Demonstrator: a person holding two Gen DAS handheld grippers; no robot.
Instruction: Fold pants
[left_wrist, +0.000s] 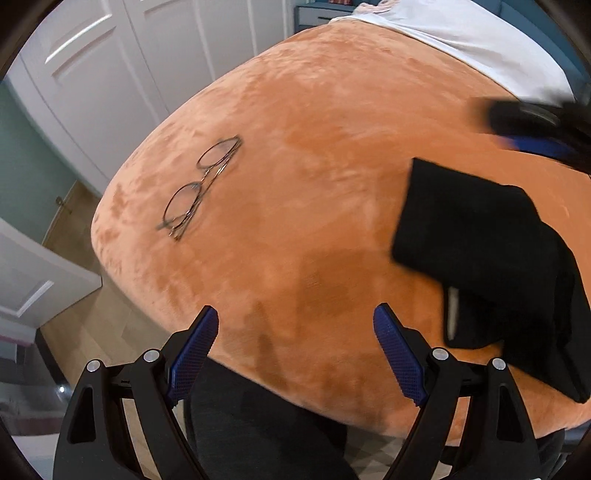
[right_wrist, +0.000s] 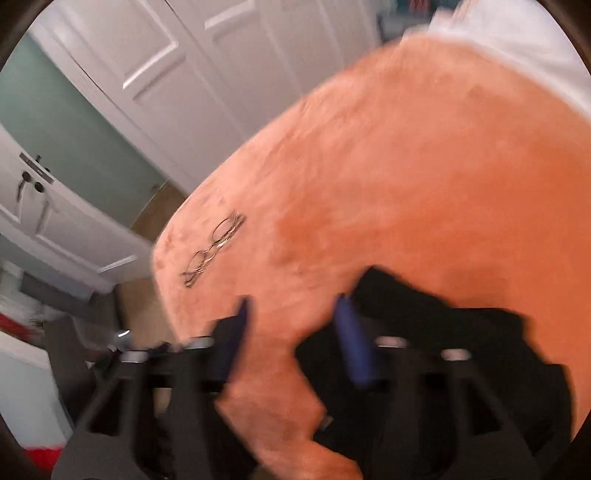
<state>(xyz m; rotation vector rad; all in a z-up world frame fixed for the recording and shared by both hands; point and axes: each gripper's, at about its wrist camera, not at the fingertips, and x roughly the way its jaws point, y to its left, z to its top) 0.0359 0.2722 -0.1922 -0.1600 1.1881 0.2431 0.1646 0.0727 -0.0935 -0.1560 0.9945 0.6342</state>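
Left-wrist view: the left gripper (left_wrist: 295, 332) hovers over the near edge of a bed covered by an orange plush blanket (left_wrist: 314, 110), jaws spread wide and empty. Black folded pants (left_wrist: 480, 251) lie on the blanket at the right, near the edge. Thin metal-framed eyeglasses (left_wrist: 201, 188) rest folded on the left, well apart from the pants. The right gripper (left_wrist: 532, 129) appears blurred, far right, beyond the pants. Right-wrist view (motion-blurred): the right gripper (right_wrist: 295, 325) has its jaws apart, holding nothing, the pants (right_wrist: 461, 350) beneath its right finger.
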